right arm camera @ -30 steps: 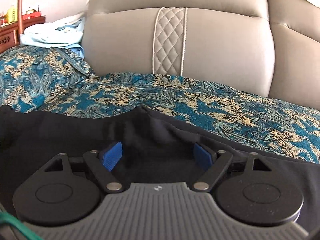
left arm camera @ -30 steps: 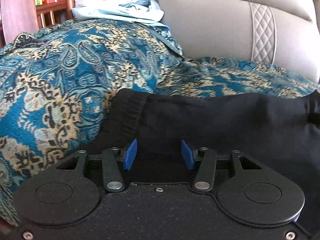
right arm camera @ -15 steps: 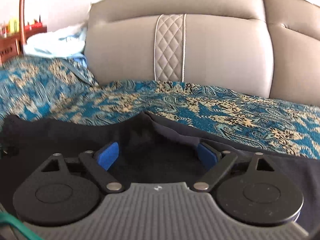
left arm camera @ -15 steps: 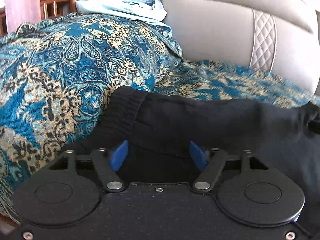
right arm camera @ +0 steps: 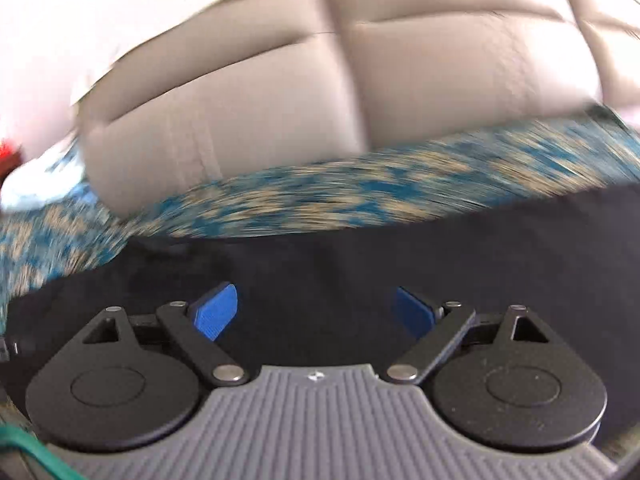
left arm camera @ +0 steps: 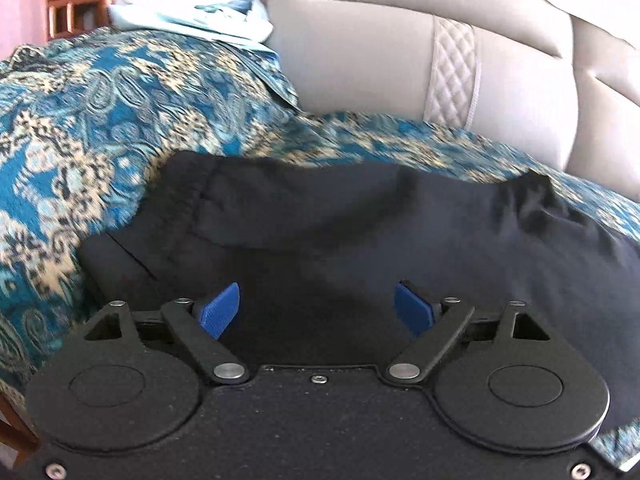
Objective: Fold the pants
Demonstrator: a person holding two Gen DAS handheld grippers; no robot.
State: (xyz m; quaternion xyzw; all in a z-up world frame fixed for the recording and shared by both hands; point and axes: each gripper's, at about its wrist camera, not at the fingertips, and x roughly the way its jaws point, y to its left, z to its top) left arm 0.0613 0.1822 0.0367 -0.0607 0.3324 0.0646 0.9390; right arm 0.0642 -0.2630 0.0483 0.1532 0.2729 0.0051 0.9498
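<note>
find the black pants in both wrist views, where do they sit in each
Left wrist: black pants fill the middle and right, above the blue pads.
Right wrist: black pants form a dark, blurred band across the lower middle.
Shared landmark: the blue paisley cover under the beige sofa back.

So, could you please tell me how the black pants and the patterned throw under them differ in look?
The black pants are plain and dark, while the patterned throw is teal with a cream paisley print. The pants lie bunched in a small heap; the throw spreads wide across the sofa seat. Both are soft fabric, draped and creased.
</note>
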